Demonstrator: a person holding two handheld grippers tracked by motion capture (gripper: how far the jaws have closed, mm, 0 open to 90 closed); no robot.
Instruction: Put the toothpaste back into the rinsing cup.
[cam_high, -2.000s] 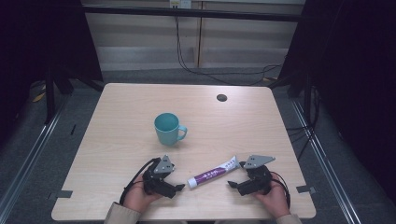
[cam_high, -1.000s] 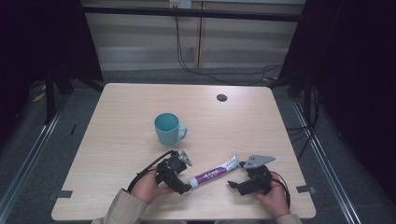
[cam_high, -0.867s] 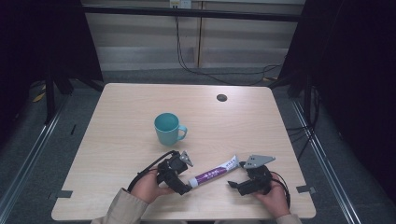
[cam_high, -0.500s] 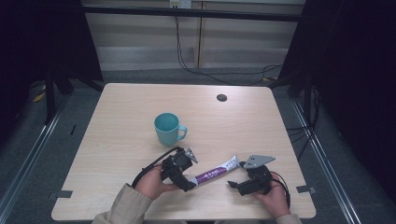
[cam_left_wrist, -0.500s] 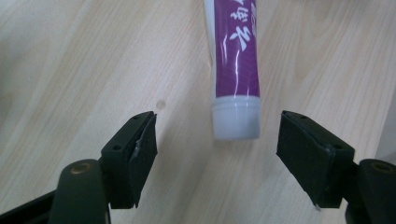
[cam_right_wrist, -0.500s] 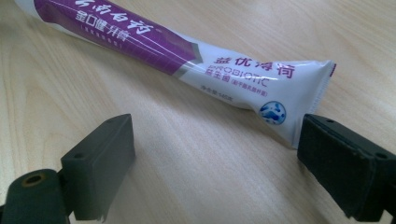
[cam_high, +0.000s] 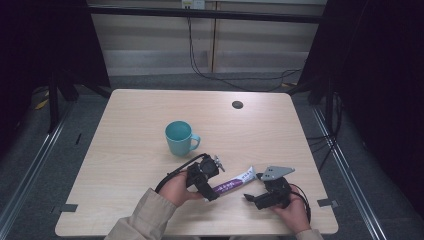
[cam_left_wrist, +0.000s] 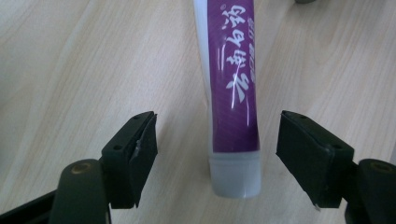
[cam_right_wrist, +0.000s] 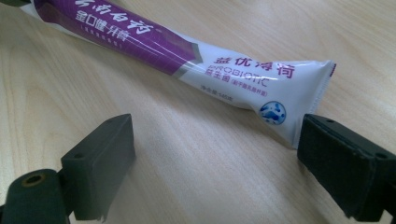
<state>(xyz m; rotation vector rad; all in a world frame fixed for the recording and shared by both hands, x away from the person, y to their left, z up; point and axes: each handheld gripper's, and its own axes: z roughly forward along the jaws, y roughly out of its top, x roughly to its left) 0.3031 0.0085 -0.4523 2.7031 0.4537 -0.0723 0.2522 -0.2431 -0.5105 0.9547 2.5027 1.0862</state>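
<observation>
Toothpaste tube (cam_high: 232, 183): a soft plastic tube lying flat on the desk (cam_high: 150, 125), near its front edge, between the two hands; glossy purple body with white characters, a translucent whitish cap (cam_left_wrist: 235, 176) at the left end, and a white, flattened, crimped tail (cam_right_wrist: 299, 95) at the right end carrying purple lettering and a small blue round mark; the tube runs slantwise, cap end nearer the person, tail end farther and to the right.

Left hand-held gripper (cam_high: 210, 180): black, blocky jaws set wide apart, one on either side of the cap end, neither touching it and nothing gripped; in the left gripper view (cam_left_wrist: 215, 154) the cap lies between the two flat-faced pads, with bare wood visible on both sides; a black cable loops from the tool over the desk to its left.

Right hand-held gripper (cam_high: 251, 197): likewise wide open and holding nothing; in the right gripper view (cam_right_wrist: 215, 158) the crimped tail lies just beyond the jaws, close to the right one, though contact cannot be judged; a grey three-cornered plate (cam_high: 276, 172) sits on top of the tool.

Desk: pale wood-grain laminate, smooth and matt, with rounded corners; a small dark round fitting (cam_high: 237, 104) lies near its far edge.

Mug (cam_high: 179, 138): teal, smooth-glazed, cylindrical, upright, its handle turned right; it stands left of centre, well apart from the tube and farther from the person.
</observation>
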